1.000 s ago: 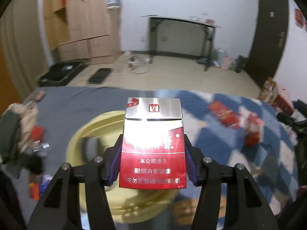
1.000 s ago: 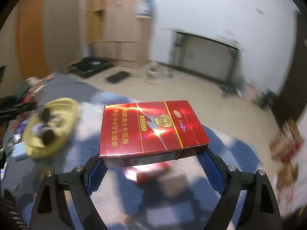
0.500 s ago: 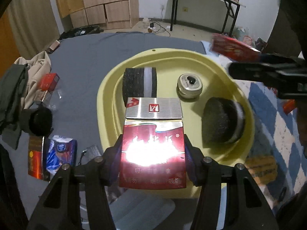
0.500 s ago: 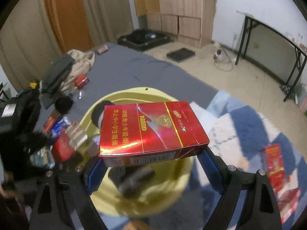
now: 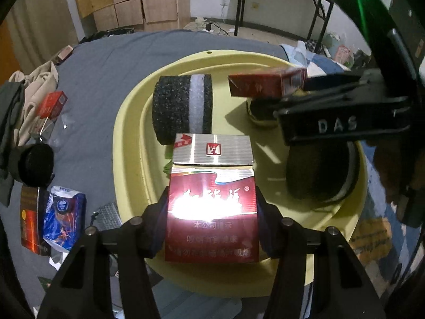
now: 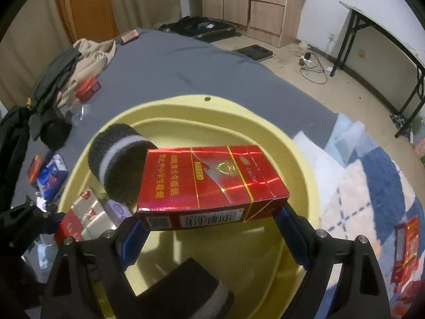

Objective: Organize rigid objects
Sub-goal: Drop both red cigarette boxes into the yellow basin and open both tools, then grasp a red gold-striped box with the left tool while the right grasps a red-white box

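My left gripper [image 5: 212, 212] is shut on a red-and-silver cigarette pack [image 5: 211, 199] held upright over the near rim of the yellow basin [image 5: 127, 143]. My right gripper [image 6: 209, 226] is shut on a red cigarette pack [image 6: 209, 180] lying flat, held above the yellow basin [image 6: 297, 148]. That pack also shows in the left wrist view [image 5: 265, 85], over the basin's far right side. Inside the basin lie two black-and-white foam rollers [image 5: 183, 109] [image 5: 318, 172] and a small round tin, mostly hidden under the right gripper.
The basin sits on a grey bedsheet [image 5: 106, 66]. Left of it lie a blue packet [image 5: 63, 218], a red box [image 5: 51, 103], a black cap [image 5: 33, 164] and clothes [image 6: 66, 69]. More red packs [image 6: 406, 242] lie on the checked blanket at the right.
Both grippers have moved in over the basin with their packs. The right gripper's pack now hangs above the round tin, closer to the left gripper.
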A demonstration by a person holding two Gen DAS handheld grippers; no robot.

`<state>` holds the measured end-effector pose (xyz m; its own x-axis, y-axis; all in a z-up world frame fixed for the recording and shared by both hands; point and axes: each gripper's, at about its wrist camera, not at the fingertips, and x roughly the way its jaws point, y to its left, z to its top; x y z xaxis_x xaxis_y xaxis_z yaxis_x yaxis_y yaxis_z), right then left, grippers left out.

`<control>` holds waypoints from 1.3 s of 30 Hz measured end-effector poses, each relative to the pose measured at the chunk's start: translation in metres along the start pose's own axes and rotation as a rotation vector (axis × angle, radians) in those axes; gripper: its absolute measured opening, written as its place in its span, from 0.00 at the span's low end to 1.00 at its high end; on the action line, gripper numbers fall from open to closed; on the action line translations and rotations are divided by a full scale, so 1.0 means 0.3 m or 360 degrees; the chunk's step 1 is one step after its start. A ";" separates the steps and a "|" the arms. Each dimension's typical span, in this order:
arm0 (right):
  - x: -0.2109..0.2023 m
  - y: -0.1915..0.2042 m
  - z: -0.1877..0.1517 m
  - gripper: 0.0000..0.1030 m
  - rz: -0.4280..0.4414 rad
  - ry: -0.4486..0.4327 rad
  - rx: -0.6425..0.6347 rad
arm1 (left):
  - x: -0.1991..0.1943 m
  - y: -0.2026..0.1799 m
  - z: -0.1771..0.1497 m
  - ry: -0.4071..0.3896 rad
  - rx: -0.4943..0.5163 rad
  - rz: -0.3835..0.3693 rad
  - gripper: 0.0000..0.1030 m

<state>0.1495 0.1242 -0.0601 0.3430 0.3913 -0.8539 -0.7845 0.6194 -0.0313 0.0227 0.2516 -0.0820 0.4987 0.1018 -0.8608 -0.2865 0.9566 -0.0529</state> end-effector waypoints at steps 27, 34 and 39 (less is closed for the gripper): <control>-0.676 -0.470 -0.618 1.00 -0.0146 -0.0532 0.0174 | -0.318 -0.483 0.152 -0.0339 0.0242 -0.0352 1.00; -0.751 -0.785 -0.882 1.00 -0.0276 -0.0437 0.0127 | -0.134 -0.808 0.287 -0.0238 0.0626 -0.0412 1.00; -0.703 -0.873 -0.913 1.00 -0.0140 -0.0433 0.0123 | -0.025 -0.933 0.392 -0.0339 0.0832 -0.0588 1.00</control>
<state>0.1409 -0.3069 -0.0142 0.5418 0.4956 -0.6789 -0.7076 0.7048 -0.0502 0.1953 0.0150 -0.0012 0.6538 -0.2571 -0.7117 0.3408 0.9398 -0.0265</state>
